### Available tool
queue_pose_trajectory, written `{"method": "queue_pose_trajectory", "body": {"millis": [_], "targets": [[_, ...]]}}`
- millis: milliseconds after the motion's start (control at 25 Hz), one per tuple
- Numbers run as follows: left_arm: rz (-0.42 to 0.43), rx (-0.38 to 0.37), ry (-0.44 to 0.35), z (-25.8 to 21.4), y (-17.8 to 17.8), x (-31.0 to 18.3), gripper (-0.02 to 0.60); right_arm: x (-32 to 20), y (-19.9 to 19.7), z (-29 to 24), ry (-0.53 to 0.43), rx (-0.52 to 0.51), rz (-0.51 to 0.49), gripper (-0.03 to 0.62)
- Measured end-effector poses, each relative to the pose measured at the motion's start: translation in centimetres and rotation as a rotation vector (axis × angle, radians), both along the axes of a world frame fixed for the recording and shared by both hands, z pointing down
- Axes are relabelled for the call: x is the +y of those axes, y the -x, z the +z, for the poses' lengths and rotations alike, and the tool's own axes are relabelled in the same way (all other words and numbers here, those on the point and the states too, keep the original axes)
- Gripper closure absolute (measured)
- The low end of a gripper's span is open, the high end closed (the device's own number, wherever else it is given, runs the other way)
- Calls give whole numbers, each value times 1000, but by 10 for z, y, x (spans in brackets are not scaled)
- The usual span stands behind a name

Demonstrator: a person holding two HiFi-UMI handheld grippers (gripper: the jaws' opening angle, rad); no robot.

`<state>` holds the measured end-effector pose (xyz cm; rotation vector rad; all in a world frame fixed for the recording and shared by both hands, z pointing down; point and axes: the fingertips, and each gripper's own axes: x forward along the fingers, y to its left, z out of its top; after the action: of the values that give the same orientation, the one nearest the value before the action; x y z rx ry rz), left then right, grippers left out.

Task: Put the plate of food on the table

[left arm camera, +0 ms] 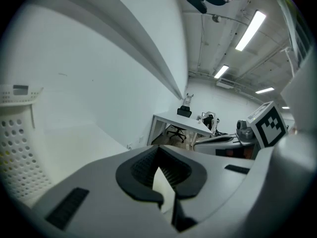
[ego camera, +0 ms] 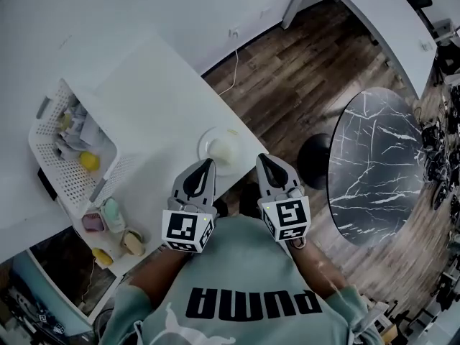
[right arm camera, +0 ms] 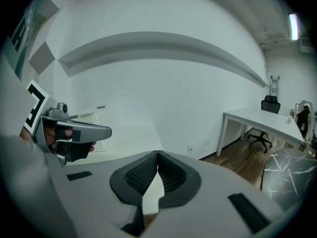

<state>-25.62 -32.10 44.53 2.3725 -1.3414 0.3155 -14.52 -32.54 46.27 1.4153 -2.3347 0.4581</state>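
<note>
A white plate (ego camera: 221,148) with a pale mound of food sits on the white table (ego camera: 151,99), close to its near edge. My left gripper (ego camera: 207,165) hangs just short of the plate's near left rim, its dark jaws shut with the tips meeting. My right gripper (ego camera: 263,159) is a little to the right of the plate, over the table's edge, also shut. In the left gripper view the gripper (left arm camera: 158,148) has its ribbed pads pressed together with nothing between them. The same holds for the gripper (right arm camera: 158,153) in the right gripper view.
A white perforated basket (ego camera: 54,165) with a yellow item and other things stands at the table's left end. Small cups and objects (ego camera: 113,218) lie below it. A round black marble table (ego camera: 377,167) and a dark round stool (ego camera: 316,158) stand on the wood floor at right.
</note>
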Motion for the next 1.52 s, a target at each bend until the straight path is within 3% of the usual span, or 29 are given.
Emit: {"method": "queue_pose_trajectory", "body": {"millis": [160,400,880,1120,1520], "targets": [[-47,36,97,25,11,-7,575,-8,3,25,92,-34,-49,585],[-113,69,263,75,28,-14,484,-13,1,72,242,-63,-81,584],[-170,133,531,149,46,-23,474,-24,2,122,468,-207,-40,560],[-157,128,583,165,47,-21,474,-21,5,137,540,-240,-20,560],[-154,152,637,176,47,-22,474,-22,10,146,574,-258,14,560]]}}
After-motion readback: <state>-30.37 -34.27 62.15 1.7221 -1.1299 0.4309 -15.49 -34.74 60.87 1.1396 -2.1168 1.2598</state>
